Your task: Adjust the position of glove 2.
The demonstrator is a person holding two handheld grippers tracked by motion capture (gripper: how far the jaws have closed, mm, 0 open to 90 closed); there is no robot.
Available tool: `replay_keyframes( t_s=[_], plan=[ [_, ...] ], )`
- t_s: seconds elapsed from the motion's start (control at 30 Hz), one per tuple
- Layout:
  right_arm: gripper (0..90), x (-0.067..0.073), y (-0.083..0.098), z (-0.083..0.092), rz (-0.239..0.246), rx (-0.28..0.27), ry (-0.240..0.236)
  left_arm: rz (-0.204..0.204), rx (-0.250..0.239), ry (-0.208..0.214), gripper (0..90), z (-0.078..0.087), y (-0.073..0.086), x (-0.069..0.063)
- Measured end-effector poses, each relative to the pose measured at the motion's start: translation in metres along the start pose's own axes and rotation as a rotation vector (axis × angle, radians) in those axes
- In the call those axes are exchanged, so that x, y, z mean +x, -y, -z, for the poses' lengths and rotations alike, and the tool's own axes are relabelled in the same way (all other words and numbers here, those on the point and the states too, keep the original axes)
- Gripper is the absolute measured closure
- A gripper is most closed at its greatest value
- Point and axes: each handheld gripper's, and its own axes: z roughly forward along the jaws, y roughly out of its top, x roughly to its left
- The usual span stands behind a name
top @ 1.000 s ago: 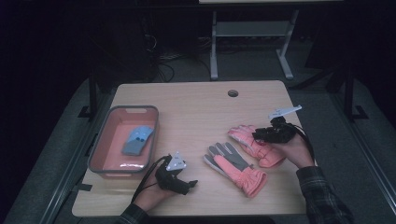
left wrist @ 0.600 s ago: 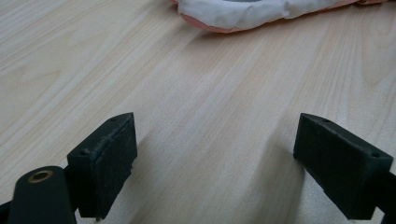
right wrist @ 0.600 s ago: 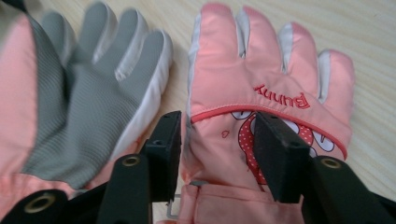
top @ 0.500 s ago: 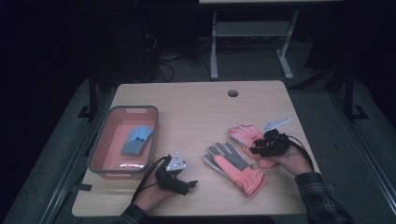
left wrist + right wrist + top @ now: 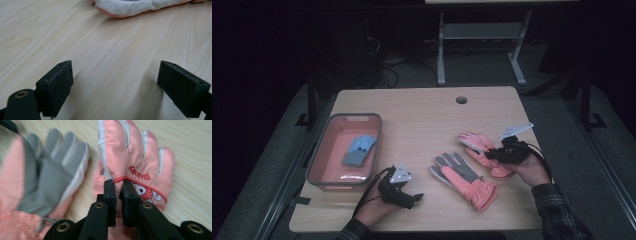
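Your right gripper has just been closing and now pinches a fold of the pink padded glove with the cartoon patch, fingers pointing away from it. Grey-palmed pink glove lies just beside, on its left. Your left gripper is wide apart over bare table.

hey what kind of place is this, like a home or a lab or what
Probably a lab or recording workspace, not a home. A bare wooden table with a cable hole stands in a dark room, cables trail on the floor behind it, and a metal stand sits farther back.
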Motion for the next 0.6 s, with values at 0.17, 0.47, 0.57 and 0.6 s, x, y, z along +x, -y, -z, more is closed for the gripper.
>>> replay_keyframes(
  t_s=[0.17, 0.47, 0.57, 0.6],
  plan=[
    [83.7, 0.008, -0.006, 0.012, 0.012, -0.043, -0.022, -0.001, 0.000, 0.000, 12.7, 0.000, 0.000, 0.000],
    [83.8, 0.033, -0.020, 0.036, 0.039, -0.078, -0.044, -0.001, -0.004, -0.002, 12.6, 0.000, 0.000, 0.000],
    [83.7, 0.043, -0.023, 0.040, 0.052, -0.083, -0.060, -0.005, 0.000, -0.002, 12.6, 0.000, 0.000, 0.000],
    [83.7, 0.047, -0.023, 0.041, 0.051, -0.082, -0.063, -0.003, -0.005, -0.002, 12.7, 0.000, 0.000, 0.000]
  ],
)
